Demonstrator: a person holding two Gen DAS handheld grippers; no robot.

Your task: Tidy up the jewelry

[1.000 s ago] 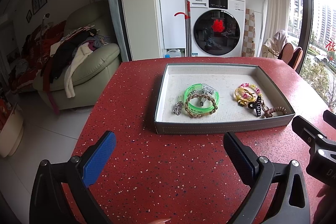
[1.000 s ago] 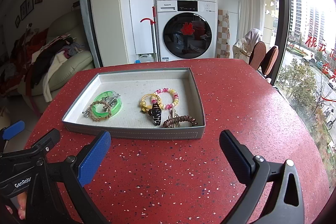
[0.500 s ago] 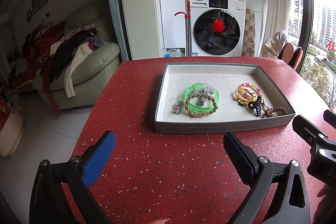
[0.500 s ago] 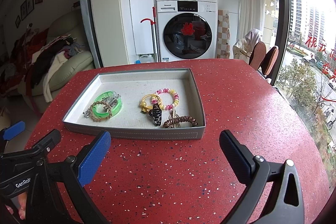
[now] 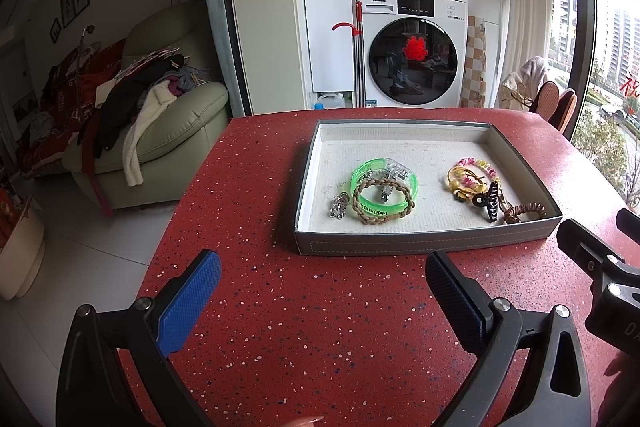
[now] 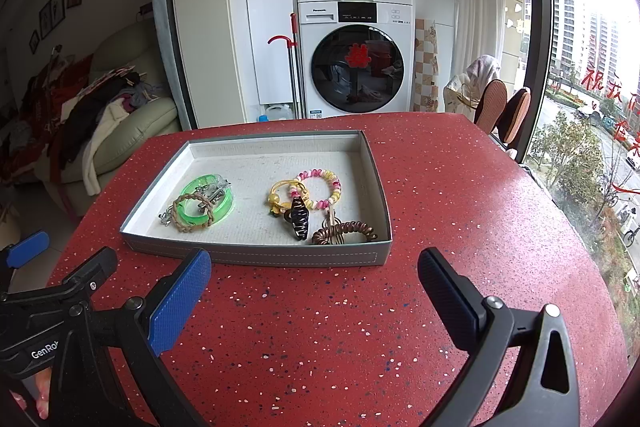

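A grey tray [image 5: 424, 242] [image 6: 256, 254] sits on the red table. In it lie a green bangle [image 5: 400, 167] [image 6: 222, 205], a braided brown bracelet [image 5: 408, 201] [image 6: 182, 223], a small silver charm [image 5: 339, 207], a pink and yellow bead bracelet [image 5: 478, 163] [image 6: 320, 174], a yellow ring [image 5: 458, 185] [image 6: 278, 197], a black hair claw [image 5: 491, 203] [image 6: 300, 217] and a brown coil hair tie [image 5: 524, 211] [image 6: 344, 231]. My left gripper [image 5: 320, 285] and right gripper [image 6: 314, 283] are open and empty, just short of the tray's near wall.
The red speckled table [image 5: 320, 327] ends at its left edge above a white floor. A sofa [image 5: 168, 131] piled with clothes stands left. A washer and dryer stack [image 6: 356, 51] stands behind. Windows lie on the right.
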